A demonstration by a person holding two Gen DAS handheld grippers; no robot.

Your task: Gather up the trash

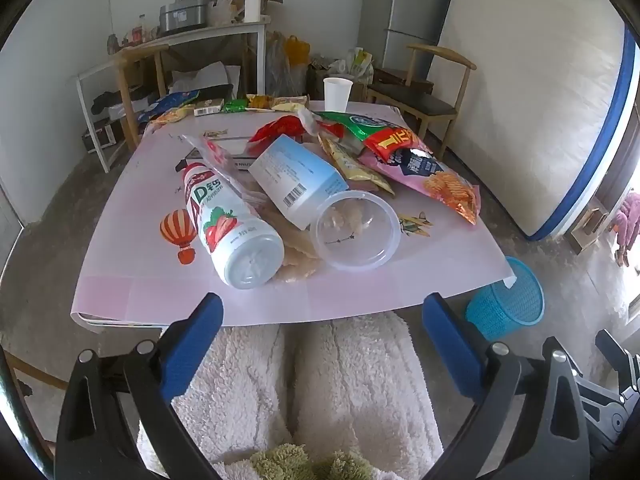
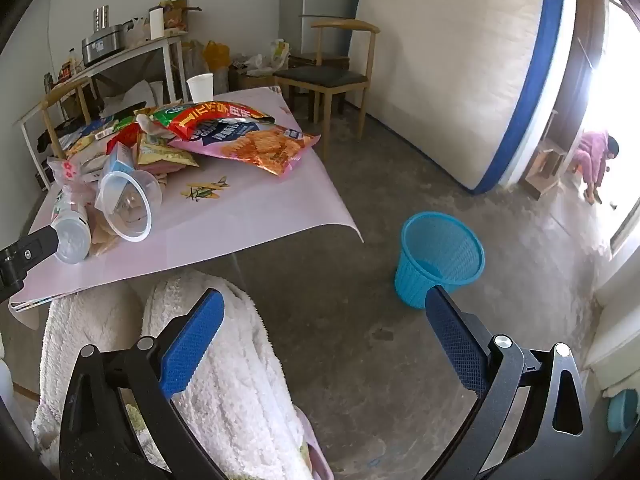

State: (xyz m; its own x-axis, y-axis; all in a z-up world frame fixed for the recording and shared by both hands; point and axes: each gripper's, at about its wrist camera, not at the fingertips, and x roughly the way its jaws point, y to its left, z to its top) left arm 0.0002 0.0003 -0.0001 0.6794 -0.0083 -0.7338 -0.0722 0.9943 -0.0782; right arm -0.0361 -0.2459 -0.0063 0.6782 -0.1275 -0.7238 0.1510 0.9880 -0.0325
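Trash lies heaped on the pink table (image 1: 132, 280): a strawberry drink bottle (image 1: 224, 220) on its side, a blue-and-white carton (image 1: 294, 178), a clear plastic cup (image 1: 354, 230) on its side, a pink chip bag (image 1: 432, 176) and other wrappers. A blue mesh bin (image 2: 438, 258) stands on the floor to the right of the table. My left gripper (image 1: 322, 312) hangs open before the table's near edge, above fleece-clad knees, holding nothing. My right gripper (image 2: 324, 308) is open and empty over the floor, its right pad in front of the bin.
A white paper cup (image 1: 337, 94) stands at the table's far edge among small packets. Wooden chairs (image 1: 424, 92) stand behind the table, a mattress (image 2: 452, 68) leans on the right wall, and a cluttered shelf (image 1: 180, 36) is at the back. A person (image 2: 594, 160) crouches in the doorway.
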